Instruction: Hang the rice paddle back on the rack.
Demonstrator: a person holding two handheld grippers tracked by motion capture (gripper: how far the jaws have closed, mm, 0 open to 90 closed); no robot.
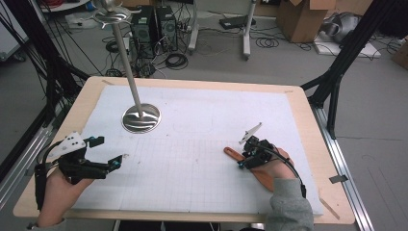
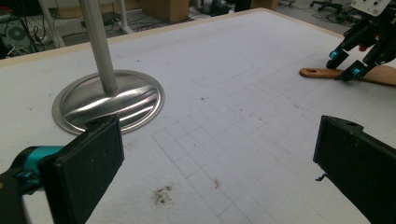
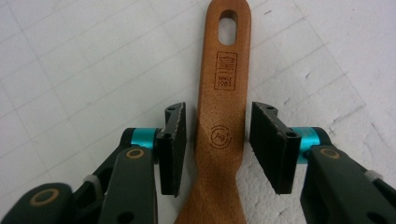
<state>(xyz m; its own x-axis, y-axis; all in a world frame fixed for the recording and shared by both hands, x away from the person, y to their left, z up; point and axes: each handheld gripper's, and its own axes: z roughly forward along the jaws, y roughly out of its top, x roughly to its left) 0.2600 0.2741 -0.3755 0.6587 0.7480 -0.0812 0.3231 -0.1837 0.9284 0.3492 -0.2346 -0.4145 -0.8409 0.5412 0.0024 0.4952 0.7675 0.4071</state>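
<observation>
Wooden spatula [image 3: 219, 135] lies flat on white mat [image 1: 202, 144], handle btwn right gripper [image 3: 217, 149] jaws w/ small gaps each side: grasp not done yet, lift left. Left gripper [image 2: 219, 168] gapes wide, empty.

Matt brown wood spatula [image 3: 221, 116] w/ stamped marks, shiny metal stand base [image 2: 109, 100], rough white table cover [image 1: 202, 144]
</observation>
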